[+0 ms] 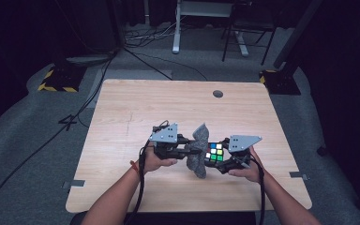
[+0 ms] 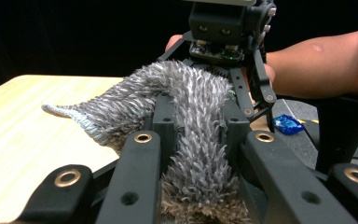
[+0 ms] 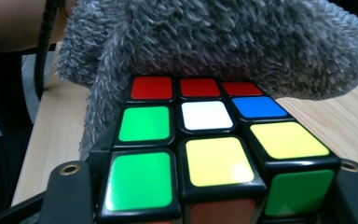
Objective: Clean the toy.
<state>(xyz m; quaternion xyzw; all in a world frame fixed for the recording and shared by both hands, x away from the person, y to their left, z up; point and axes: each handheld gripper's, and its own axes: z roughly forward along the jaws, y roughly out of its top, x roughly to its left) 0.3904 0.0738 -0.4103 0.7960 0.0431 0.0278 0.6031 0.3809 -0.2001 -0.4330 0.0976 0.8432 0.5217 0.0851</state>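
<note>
Hanging between the two tools above the near middle of the pale wooden table [image 1: 136, 103], a shaggy grey microfibre cloth [image 1: 199, 151] is pinched in the tightly closed jaws of the left gripper [image 1: 191, 149], and its long, soft fibres are seen bunched between them in the left gripper view [image 2: 193, 135]. One loose corner of the cloth is spread toward the tabletop, with a knitted light edge showing. A scrambled plastic puzzle cube with black edges and coloured stickers [image 1: 214, 153] is clamped between the part-open jaws of the right gripper [image 1: 219, 159], just beside the cloth. In the right gripper view the cube [image 3: 214, 154] is shown with red, green, white, blue and yellow squares on top, and the cloth [image 3: 214, 42] is draped against its far side, touching the red row.

The far face of the cube is hidden by the cloth. The lower faces are cut off by the frame and by the jaws. A small blue object [image 2: 286, 124] on the floor beyond the table is too small to be identified.
</note>
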